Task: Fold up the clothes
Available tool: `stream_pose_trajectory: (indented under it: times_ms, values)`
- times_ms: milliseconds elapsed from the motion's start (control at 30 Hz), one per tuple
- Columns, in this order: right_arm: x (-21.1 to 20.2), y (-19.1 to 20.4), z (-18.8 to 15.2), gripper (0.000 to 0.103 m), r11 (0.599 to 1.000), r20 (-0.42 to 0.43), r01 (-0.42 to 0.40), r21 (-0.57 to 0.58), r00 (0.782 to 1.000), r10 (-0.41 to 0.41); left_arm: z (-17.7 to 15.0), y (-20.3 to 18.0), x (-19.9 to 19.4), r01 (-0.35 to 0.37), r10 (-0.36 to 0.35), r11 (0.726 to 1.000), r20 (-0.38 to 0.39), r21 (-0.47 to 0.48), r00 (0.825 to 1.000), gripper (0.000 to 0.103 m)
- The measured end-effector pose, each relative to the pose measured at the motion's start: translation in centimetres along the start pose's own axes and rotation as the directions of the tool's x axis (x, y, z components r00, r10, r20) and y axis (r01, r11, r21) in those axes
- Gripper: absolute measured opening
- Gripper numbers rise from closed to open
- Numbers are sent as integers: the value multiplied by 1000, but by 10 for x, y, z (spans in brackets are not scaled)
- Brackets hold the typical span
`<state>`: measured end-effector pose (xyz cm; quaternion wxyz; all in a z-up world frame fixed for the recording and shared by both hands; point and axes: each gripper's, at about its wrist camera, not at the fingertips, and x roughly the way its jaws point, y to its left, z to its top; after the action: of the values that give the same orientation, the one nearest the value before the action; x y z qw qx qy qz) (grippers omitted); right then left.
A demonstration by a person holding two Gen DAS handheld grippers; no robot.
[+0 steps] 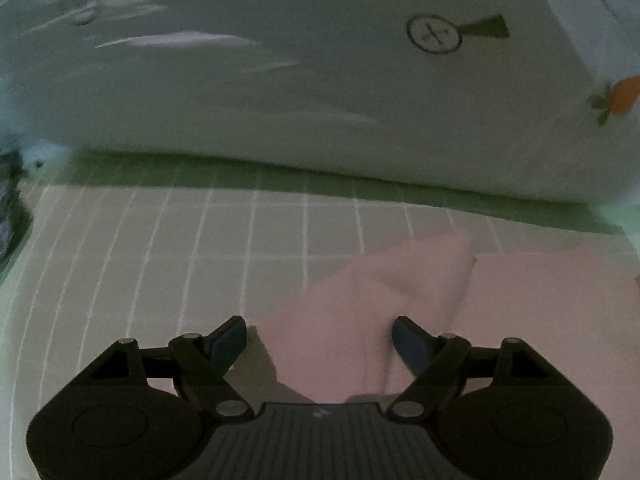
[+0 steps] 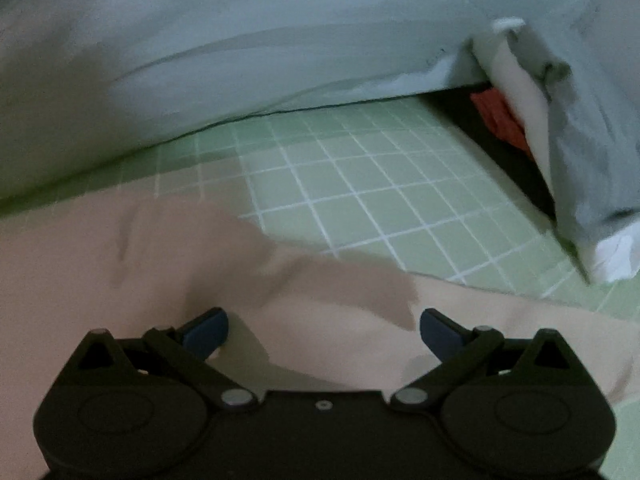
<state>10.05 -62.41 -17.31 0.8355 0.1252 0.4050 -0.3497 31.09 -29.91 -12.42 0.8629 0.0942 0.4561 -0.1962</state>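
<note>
So the pink garment (image 1: 360, 320) is lying flat on the green checked sheet (image 1: 160, 240) of the bed, on the near side of the big pale pillow (image 1: 320, 100), and both grippers hang over it with nothing in them. The landmark here is that pillow: in the left wrist view a pointed flap of the garment reaches toward it, with a flatter panel off to the side. In the right wrist view the broad pink panel (image 2: 120, 260) sits in front of the pillow (image 2: 240, 40), bare sheet (image 2: 360, 180) showing between them. My guess is we're between folds, so the trick is to pick the next grab points carefully: catch matching edges or corners on the side away from the pillow, pinch only the layer you want, lift both ends evenly and lay it down square so no wrinkle gets trapped. The left gripper (image 1: 320, 340) has its jaws standing wide apart, hanging over the pink flap but not pressing on it as far as I can see. The right gripper (image 2: 323, 332) is the same deal: jaws spread wide, fabric underneath, nothing pinched. Both pictures are a bit smeared, so I wouldn't swear to actual contact.
</note>
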Motion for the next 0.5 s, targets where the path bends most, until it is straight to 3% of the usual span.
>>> stream_pose_trajectory:
  times_ms: [67, 133, 200, 267, 433, 500]
  values:
    - [1, -4, -1, 103, 999, -3, -9, 40, 1000, 9, 0, -2, 3, 7, -7, 1000, 23, 20, 1000, 74]
    - [1, -5, -4, 103, 998, 3, -13, 63, 1000, 12, -1, -4, 5, 15, -17, 999, 55, 33, 998, 60]
    - [1, -5, -6, 103, 997, 12, -16, 77, 1000, 15, -2, -6, 4, 16, -19, 999, 80, 41, 997, 27]
    - [2, -6, -7, 103, 997, 25, -17, 75, 1000, 15, 0, -11, 5, 7, -10, 999, 91, 41, 996, 16]
    - [4, -7, -5, 103, 997, 35, -21, 75, 999, 18, 8, -22, 12, -50, 46, 998, 101, 37, 994, 16]
    - [3, -8, -4, 103, 997, 29, -20, 74, 999, 18, 10, -21, 11, -55, 52, 998, 88, 27, 995, 23]
